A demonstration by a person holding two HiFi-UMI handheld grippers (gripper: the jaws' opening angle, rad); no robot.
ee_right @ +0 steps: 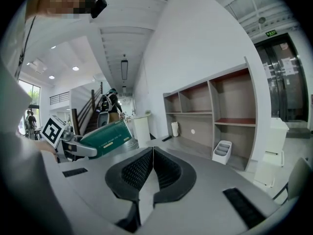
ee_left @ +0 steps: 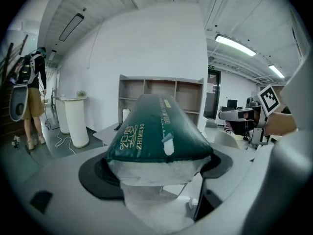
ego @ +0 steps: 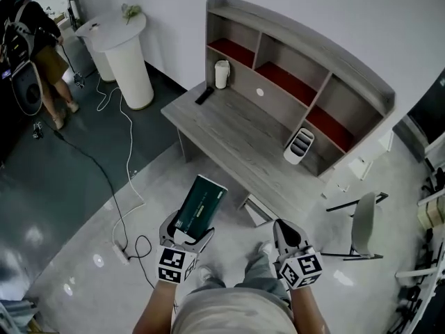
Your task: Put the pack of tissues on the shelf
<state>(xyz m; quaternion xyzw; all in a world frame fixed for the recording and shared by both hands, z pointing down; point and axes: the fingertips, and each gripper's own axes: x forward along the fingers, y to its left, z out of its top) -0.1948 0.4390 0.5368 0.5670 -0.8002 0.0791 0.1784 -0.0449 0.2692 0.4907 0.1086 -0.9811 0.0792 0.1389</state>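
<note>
While the left claw [ego: 186, 234] holds the green pack of tissues [ego: 199, 204] by its near end, jaws spread wide around it and the pack jutting forward above the floor, the pickup looks done. To its right, the right claw [ego: 284, 228] hangs with jaws pressed together and nothing in them. What remains, by my judgement, is the whole carry to the worktop [ego: 229, 134] ahead and setting the pack into a compartment of the shelf [ego: 306, 68], which stands well apart from it.
</note>
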